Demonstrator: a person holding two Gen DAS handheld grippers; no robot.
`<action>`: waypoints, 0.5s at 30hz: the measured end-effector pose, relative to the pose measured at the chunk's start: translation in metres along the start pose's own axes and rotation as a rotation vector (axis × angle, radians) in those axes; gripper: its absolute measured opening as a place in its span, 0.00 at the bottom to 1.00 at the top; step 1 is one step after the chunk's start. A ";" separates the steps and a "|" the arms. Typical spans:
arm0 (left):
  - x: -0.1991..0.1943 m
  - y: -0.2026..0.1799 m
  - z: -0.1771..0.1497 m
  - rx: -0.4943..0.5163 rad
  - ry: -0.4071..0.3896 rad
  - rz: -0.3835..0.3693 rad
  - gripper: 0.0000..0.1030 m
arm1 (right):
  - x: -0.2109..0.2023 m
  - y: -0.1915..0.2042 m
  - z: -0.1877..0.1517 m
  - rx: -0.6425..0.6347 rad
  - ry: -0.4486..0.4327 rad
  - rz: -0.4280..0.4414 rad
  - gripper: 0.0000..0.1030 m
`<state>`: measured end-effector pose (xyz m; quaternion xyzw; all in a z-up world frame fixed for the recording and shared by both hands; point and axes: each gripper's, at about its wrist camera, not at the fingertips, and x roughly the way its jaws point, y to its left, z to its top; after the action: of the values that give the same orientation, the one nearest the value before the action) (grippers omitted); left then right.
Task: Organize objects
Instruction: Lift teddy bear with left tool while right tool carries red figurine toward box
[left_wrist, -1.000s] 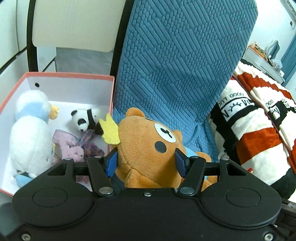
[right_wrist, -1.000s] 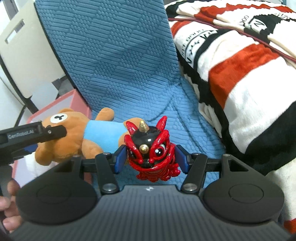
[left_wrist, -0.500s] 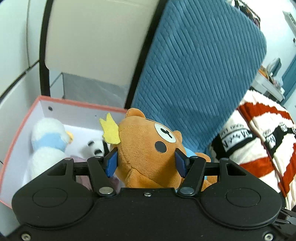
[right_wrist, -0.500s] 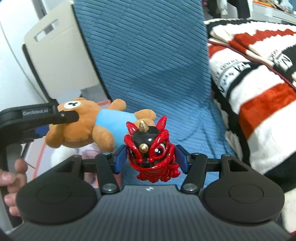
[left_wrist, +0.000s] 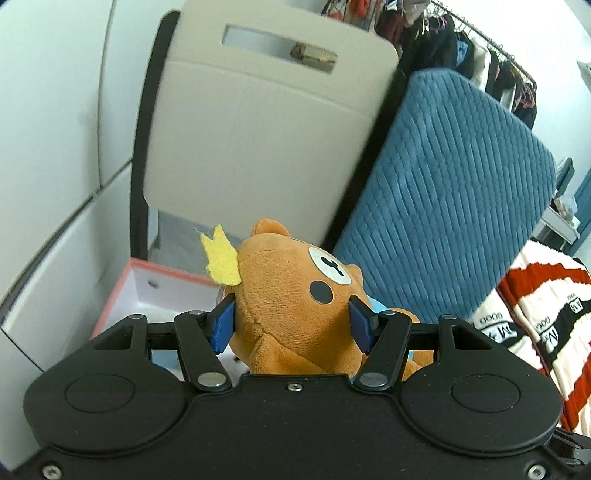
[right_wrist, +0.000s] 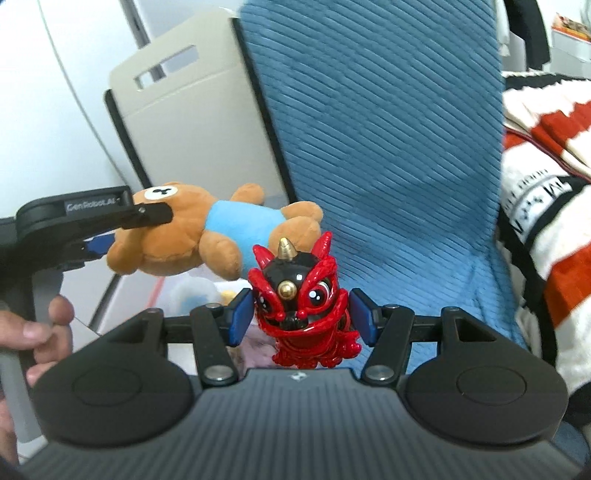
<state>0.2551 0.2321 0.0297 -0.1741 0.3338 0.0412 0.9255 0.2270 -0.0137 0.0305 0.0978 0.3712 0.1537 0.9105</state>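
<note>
My left gripper (left_wrist: 291, 321) is shut on the head of a brown plush bear (left_wrist: 295, 295) with a yellow felt crown and a light blue shirt. In the right wrist view the same bear (right_wrist: 207, 229) hangs sideways in the air, held by the left gripper (right_wrist: 125, 221). My right gripper (right_wrist: 301, 319) is shut on a glossy red and black lion-dance figurine (right_wrist: 303, 310) with a gold horn. The pink-rimmed white box (left_wrist: 162, 291) lies below and left of the bear; its contents are mostly hidden behind the gripper body.
A beige folding chair back (left_wrist: 258, 140) stands behind the box. A blue ribbed cushion (left_wrist: 443, 206) leans to the right. A red, white and black striped blanket (left_wrist: 535, 314) lies at far right. A person's hand (right_wrist: 33, 332) holds the left gripper's handle.
Both grippers have risen with their toys still held. The box has dropped low in the left view and the plush toys inside it have gone out of sight. The chair back's top has come into view.
</note>
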 end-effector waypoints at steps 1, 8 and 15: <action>-0.001 0.003 0.004 0.002 -0.006 0.002 0.57 | 0.001 0.006 0.003 -0.006 -0.003 0.007 0.58; 0.008 0.023 0.022 0.008 -0.014 0.008 0.57 | 0.021 0.039 0.006 -0.037 0.010 0.034 0.58; 0.050 0.046 0.020 0.011 0.049 0.014 0.57 | 0.061 0.060 -0.009 -0.048 0.084 0.030 0.58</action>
<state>0.2970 0.2805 -0.0010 -0.1678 0.3579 0.0416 0.9176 0.2498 0.0644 0.0027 0.0747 0.4038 0.1802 0.8938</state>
